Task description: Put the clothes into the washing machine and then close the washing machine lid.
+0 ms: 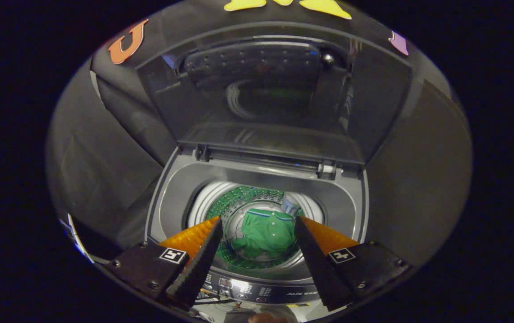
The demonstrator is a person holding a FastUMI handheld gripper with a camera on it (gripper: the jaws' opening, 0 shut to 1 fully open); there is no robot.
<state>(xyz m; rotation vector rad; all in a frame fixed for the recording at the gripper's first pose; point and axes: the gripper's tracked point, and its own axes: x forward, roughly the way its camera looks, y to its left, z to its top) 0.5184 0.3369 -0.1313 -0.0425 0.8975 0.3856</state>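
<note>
green garment (267, 233) lies in the drum of the washing machine (174, 197), your hand-held gripper (257, 222) spread and empty above it; loading looks done, so next reach the raised lid (275, 98) and swing it down.

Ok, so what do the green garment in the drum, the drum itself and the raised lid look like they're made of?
Green garment: soft knit-looking fabric, matte, crumpled, with a striped collar.
Drum: likely polished metal; it is perforated and mirrors the green.
Lid: probably tinted glass or clear plastic in a grey plastic frame; glossy, showing reflections.
The gripper hangs above with open jaws, holding nothing.
</note>
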